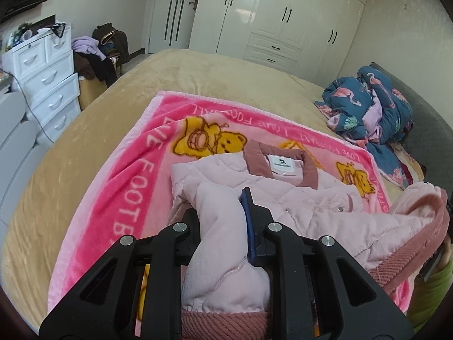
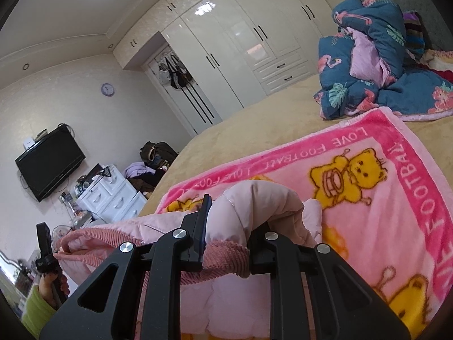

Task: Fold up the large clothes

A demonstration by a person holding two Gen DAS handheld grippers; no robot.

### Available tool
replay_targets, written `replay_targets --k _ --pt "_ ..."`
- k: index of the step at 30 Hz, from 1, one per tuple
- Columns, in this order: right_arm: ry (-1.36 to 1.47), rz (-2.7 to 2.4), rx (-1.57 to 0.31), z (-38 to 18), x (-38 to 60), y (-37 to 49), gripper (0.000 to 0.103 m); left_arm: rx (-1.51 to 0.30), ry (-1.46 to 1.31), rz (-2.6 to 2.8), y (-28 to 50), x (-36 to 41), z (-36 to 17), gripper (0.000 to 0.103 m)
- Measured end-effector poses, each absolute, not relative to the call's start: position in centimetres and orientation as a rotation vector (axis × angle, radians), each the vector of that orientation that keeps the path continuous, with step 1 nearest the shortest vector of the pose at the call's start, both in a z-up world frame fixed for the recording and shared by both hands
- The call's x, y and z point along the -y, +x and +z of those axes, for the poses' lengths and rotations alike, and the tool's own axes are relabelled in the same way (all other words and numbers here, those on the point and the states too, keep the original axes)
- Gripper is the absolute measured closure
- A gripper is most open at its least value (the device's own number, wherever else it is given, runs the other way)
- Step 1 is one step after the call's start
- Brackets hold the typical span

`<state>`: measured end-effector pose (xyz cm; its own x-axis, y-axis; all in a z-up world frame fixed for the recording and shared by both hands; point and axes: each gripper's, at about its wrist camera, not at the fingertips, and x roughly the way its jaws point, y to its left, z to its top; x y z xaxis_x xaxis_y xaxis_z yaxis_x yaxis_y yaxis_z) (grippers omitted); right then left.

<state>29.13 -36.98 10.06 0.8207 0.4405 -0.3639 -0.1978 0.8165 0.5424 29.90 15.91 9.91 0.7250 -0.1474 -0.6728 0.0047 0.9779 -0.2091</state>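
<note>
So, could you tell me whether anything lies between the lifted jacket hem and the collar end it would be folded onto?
Nothing visible does. Both the left gripper and right gripper are shut on the pink jacket, and only its own quilted body lies before the collar.

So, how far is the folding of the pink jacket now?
Done: the pink jacket lies on the pink bear blanket, collar away from the cameras. In hand: the left claw and the right claw each clamp pink padded fabric near the ribbed hem and hold it up. Left: laying the fold down, then further folds.
</note>
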Motion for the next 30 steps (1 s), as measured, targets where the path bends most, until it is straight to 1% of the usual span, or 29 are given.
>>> replay_targets --k 4,10,13,16,17,19,20,21,22,23,24,25,26,27,29,30 --pt "0.533 0.332 -0.532 9.0 37.0 31.5 0.085 -0.766 -0.186 -0.073 31.4 -16.1 8.8 0.089" --pt "0.543 0.269 -0.598 6.7 36.8 35.8 0.084 -0.790 -0.202 -0.051 33.9 -17.3 6.8 0.086" --pt "0.532 0.245 -0.647 5.1 36.5 38.3 0.084 -0.809 -0.215 -0.055 35.1 -17.7 5.8 0.083" --pt "0.525 0.221 -0.701 3.5 36.1 40.8 0.084 -0.814 -0.234 -0.070 35.9 -17.8 5.2 0.077" --pt "0.534 0.212 -0.718 3.0 36.1 41.5 0.084 -0.814 -0.252 -0.077 36.1 -17.9 5.1 0.072" --pt "0.547 0.195 -0.768 1.6 35.9 43.1 0.083 -0.807 -0.303 -0.110 36.5 -18.2 5.0 0.057" --pt "0.547 0.185 -0.783 1.0 35.8 43.7 0.083 -0.802 -0.328 -0.129 36.6 -18.3 5.0 0.044" --pt "0.552 0.182 -0.808 0.3 35.7 44.5 0.082 -0.795 -0.358 -0.148 36.8 -18.4 5.0 0.039" --pt "0.561 0.180 -0.828 -0.4 35.7 45.0 0.081 -0.794 -0.377 -0.152 36.9 -18.4 5.0 0.037" --pt "0.591 0.176 -0.850 -1.3 35.8 45.7 0.081 -0.795 -0.401 -0.162 37.0 -18.5 5.1 0.032" --pt "0.616 0.180 -0.863 -1.8 35.9 46.1 0.079 -0.789 -0.419 -0.172 37.1 -18.4 5.2 0.025" --pt "0.647 0.188 -0.879 -2.4 36.0 46.5 0.077 -0.775 -0.442 -0.182 37.0 -18.5 5.4 0.022" --pt "0.698 0.202 -0.896 -3.2 36.4 46.9 0.075 -0.759 -0.464 -0.197 36.9 -18.5 5.6 0.016" --pt "0.734 0.212 -0.904 -3.5 36.7 47.1 0.072 -0.745 -0.469 -0.204 36.8 -18.5 6.0 0.011" --pt "0.853 0.253 -0.916 -4.5 37.7 47.4 0.062 -0.703 -0.441 -0.188 36.3 -18.4 6.8 0.009" --pt "0.909 0.276 -0.908 -4.6 38.2 47.3 0.048 -0.664 -0.409 -0.181 35.8 -18.4 7.5 0.009"
